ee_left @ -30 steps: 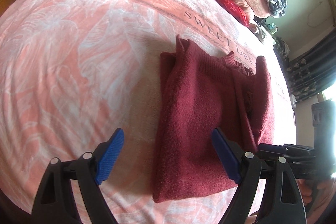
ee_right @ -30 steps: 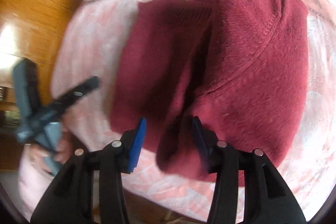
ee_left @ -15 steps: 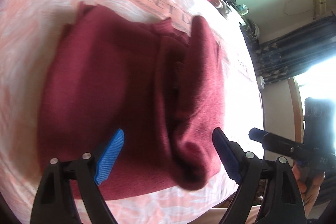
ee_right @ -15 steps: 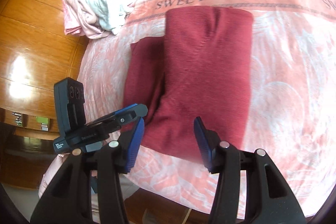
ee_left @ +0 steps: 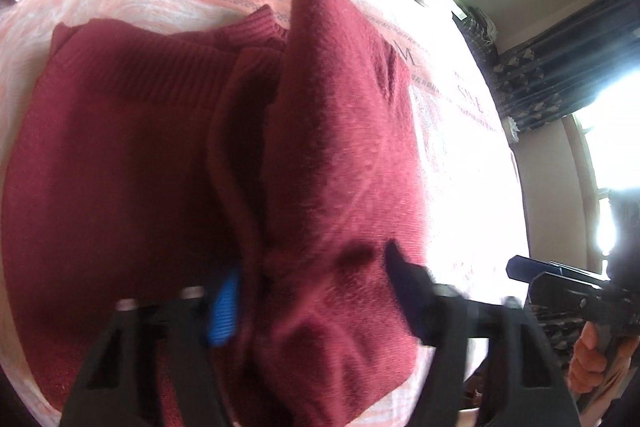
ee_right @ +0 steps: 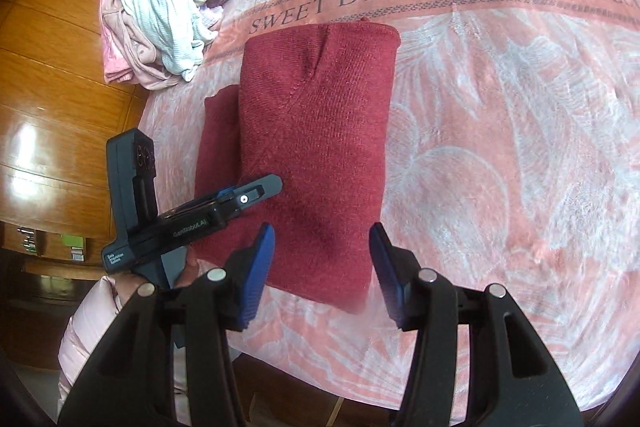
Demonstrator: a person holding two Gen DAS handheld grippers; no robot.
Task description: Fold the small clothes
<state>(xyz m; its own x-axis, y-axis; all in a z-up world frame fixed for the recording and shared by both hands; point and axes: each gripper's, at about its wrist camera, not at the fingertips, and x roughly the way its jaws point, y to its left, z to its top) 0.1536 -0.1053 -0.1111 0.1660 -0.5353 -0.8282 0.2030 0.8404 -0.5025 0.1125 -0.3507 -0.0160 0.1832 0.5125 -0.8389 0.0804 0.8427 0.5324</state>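
The dark red knitted sweater [ee_right: 316,147] lies folded on the pink bedspread [ee_right: 500,155] printed SWEET DREAM, directly ahead of both tools. In the right wrist view its long axis runs away from the right hand-held gripper [ee_right: 322,273] toward the lettered band, with the far folded edge just below that band and the near edge lying between and just beyond the blue pads. A narrower under-layer shows along the sweater's left side. The right hand-held gripper hangs above the near edge with its jaws parted and nothing between the pads; no contact with the cloth is visible. The left hand-held gripper [ee_left: 308,291] is at the near end of the sweater: its jaws have just been closing, and a raised fold of the red knit stands between them, with the blue left pad against the cloth and the dark right pad pressed into it. In the left wrist view the ribbed collar [ee_left: 260,27] points away from the gripper toward the lettering, and a thick lengthwise fold runs from there down to the pads. In the right wrist view the left tool comes in from the left, its tip over the sweater's near left part, held by a hand [ee_right: 132,285] in a pale pink sleeve [ee_right: 84,343]. A pile of light clothes [ee_right: 168,11] lies well beyond and to the left, at the bed's edge.
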